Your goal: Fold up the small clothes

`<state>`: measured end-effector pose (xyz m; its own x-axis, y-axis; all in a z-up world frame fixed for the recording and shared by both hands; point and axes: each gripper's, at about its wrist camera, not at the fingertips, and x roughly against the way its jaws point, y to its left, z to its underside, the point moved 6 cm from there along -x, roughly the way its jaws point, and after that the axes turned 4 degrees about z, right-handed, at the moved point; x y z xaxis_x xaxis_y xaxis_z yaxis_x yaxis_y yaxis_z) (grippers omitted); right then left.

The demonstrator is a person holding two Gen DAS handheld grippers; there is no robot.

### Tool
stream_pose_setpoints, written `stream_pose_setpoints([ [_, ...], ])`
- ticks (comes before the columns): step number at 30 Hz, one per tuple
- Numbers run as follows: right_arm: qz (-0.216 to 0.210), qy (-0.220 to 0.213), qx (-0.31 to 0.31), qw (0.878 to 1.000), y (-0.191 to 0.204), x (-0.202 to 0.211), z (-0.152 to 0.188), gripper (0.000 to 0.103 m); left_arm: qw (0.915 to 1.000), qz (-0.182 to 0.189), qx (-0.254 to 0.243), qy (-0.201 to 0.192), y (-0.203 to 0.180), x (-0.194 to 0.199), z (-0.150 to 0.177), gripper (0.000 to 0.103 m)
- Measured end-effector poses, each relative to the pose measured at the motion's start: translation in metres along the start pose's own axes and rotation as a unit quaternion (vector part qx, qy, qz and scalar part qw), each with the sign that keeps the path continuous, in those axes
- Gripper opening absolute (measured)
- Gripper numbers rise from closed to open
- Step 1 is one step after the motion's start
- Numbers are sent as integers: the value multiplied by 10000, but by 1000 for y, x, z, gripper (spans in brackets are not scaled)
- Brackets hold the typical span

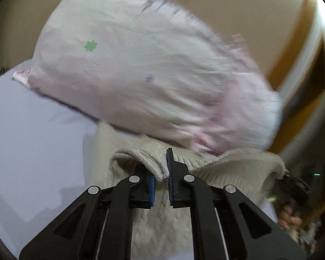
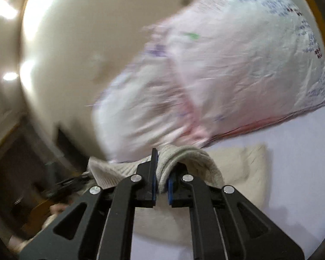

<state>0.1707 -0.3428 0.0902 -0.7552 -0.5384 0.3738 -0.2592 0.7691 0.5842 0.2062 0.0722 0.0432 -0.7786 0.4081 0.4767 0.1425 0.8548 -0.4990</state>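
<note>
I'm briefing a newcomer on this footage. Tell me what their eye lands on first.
The big pale pink pillow fills the upper frame, resting on the lavender sheet. Below it, the cream knit garment is pinched at a folded edge by both the left gripper and the right gripper.

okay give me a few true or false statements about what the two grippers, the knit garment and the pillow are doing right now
1. The left gripper has its jaws closed on the beige knit garment. True.
2. The right gripper is open and holds nothing. False: it pinches a fold of the same garment.
3. The pillow is solid dark blue. False: it is pale pink with small prints.
4. The garment lies on a light lavender sheet. True.
</note>
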Motion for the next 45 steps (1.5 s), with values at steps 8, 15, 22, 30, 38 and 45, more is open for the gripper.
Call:
stream_pose_setpoints([
  [8, 1770, 582, -1104, 9763, -91, -91, 14, 52, 9959, -417, 332, 728, 39, -73, 5, 15],
  [15, 1965, -886, -750, 9736, -86, -29, -2, 95, 9962, -516, 599, 367, 72, -4, -1, 82],
  [22, 1725, -474, -1037, 9784, -102, -39, 4, 95, 9832, 97, 1372, 1198, 97, -32, 42, 60],
  [30, 1413, -416, -1175, 9821, -101, -34, 5, 95, 9713, 596, 2049, 1054, 81, -37, 59, 17],
  [38, 1333, -853, -1119, 9810, -104, 0, -15, 95, 9434, 2878, 1412, 854, -104, -45, 11, 16],
  [45, 1336, -505, -1590, 9769, -149, 8, -16, 95, 8555, 3682, 2144, 2943, -236, -195, 90, 17],
])
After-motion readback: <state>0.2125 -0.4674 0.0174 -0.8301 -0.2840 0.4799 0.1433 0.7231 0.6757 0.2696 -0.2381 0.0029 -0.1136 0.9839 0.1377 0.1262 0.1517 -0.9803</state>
